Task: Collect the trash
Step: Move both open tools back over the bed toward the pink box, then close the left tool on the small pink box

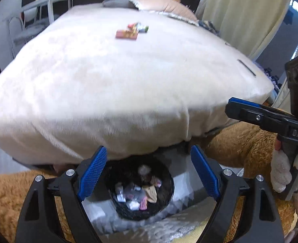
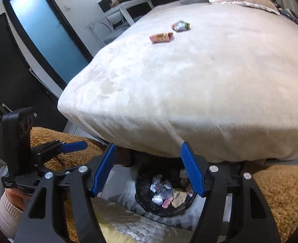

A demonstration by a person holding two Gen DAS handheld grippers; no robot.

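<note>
A bin with a black liner [image 1: 165, 198] stands on the floor at the foot of the bed, holding several wrappers and scraps. My left gripper [image 1: 149, 172] hangs above it, open, with nothing between its blue pads [image 1: 92, 174]. My right gripper [image 2: 147, 170] is also open and empty over the same bin [image 2: 144, 202]. On the cream blanket farther up the bed lie a pink box [image 1: 126, 34] [image 2: 161, 37] and a crumpled wrapper [image 1: 139, 27] [image 2: 181, 26]. Each gripper shows in the other's view: the right one [image 1: 233, 105] at the right, the left one [image 2: 82, 145] at the left.
The bed [image 1: 128, 77] fills the middle, with pillows [image 1: 159, 2] at its head. A shaggy orange rug [image 2: 280, 182] covers the floor around the bin. A white chair and shelf [image 1: 41, 12] stand to the left, curtains [image 1: 240, 10] to the right, and a dark door [image 2: 43, 32] is at the far left.
</note>
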